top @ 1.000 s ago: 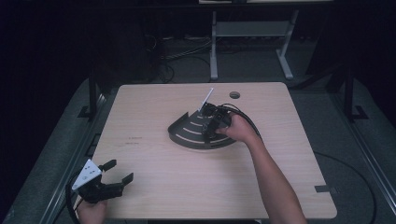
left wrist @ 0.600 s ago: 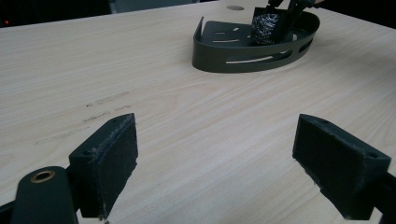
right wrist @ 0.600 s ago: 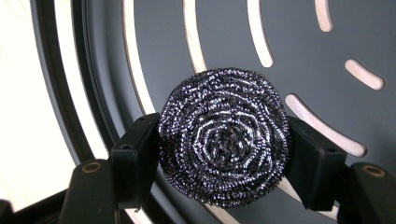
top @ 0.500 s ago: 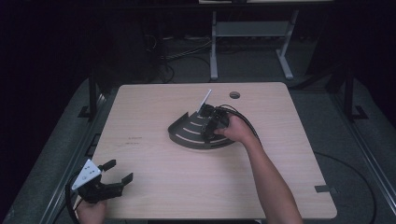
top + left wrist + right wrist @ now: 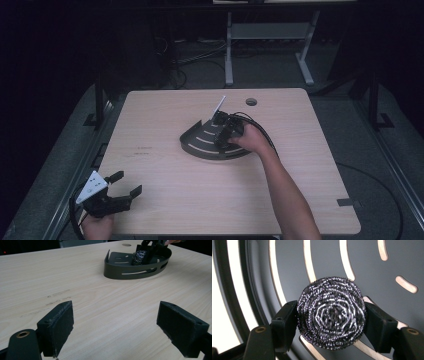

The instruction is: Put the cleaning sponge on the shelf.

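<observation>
Right gripper point(image 5: 329, 322) clamped on a steel-wool scouring pad point(image 5: 331, 312), one black pad pressed into each side of the round coil, jaws just eased a touch wider yet pads seated against the mesh. Scourer held low inside the dark slotted corner caddy point(image 5: 197, 142), a quarter-round metal tray sitting near the middle of the wooden table point(image 5: 165, 195); from the left gripper view, seen above the slotted floor of the caddy point(image 5: 117, 271), whether touching it or just clear impossible to tell. Likely very light and springy, a wound tangle of wire that gives under pressure and bounces back, so little squeeze needed; rough surface, unlikely to slip on the pads, though loose strands could snag in the caddy's slots. Best taken across the widest part of the coil, flat faces free, as held now; harder clamping would only flatten it. Left gripper point(image 5: 117, 192) parked at the near left corner of the table, well apart from the caddy, jaws spread wide with nothing between them.
</observation>
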Action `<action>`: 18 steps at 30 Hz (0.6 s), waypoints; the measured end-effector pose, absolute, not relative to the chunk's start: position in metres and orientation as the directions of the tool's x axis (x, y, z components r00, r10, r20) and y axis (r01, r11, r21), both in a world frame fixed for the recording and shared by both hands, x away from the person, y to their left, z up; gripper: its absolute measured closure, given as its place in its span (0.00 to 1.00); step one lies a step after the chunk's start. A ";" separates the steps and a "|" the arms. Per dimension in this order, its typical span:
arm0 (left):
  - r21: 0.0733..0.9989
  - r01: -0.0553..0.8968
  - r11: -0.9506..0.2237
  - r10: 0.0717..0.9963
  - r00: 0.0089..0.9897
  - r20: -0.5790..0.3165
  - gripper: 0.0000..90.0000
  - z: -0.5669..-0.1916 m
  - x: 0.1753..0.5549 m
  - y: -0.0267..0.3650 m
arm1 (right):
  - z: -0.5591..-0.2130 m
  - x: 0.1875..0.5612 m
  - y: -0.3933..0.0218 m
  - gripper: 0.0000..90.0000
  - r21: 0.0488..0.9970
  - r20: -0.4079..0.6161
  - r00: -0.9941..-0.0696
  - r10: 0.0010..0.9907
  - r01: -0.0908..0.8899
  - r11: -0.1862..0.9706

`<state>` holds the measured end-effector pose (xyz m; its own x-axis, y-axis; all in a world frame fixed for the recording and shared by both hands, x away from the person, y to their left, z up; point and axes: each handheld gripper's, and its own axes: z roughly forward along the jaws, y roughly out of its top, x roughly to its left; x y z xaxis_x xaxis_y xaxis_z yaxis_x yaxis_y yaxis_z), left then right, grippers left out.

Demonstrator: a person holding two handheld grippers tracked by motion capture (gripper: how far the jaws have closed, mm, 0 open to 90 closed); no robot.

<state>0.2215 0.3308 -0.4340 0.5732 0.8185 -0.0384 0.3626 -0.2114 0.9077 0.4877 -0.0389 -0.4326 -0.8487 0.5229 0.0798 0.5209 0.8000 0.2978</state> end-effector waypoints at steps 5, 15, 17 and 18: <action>0.907 0.364 -0.211 0.819 0.573 -0.039 0.15 -0.434 0.221 0.331 | -0.435 0.488 -0.038 0.34 0.296 0.083 -0.847 0.525 0.524 0.799; 0.908 0.362 -0.211 0.819 0.573 -0.038 0.15 -0.434 0.221 0.331 | -0.434 0.487 -0.038 0.34 0.298 0.076 -0.850 0.521 0.518 0.802; 0.907 0.364 -0.210 0.819 0.573 -0.040 0.15 -0.434 0.221 0.331 | -0.433 0.487 -0.038 0.33 0.299 0.077 -0.849 0.523 0.520 0.800; 0.907 0.365 -0.209 0.819 0.572 -0.041 0.15 -0.434 0.221 0.331 | -0.432 0.487 -0.038 0.33 0.300 0.078 -0.850 0.521 0.519 0.801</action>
<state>0.2214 0.3308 -0.4342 0.5722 0.8191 -0.0411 0.3647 -0.2093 0.9073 0.4869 -0.0381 -0.4324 -0.8498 0.5214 0.0778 0.5187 0.8005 0.3003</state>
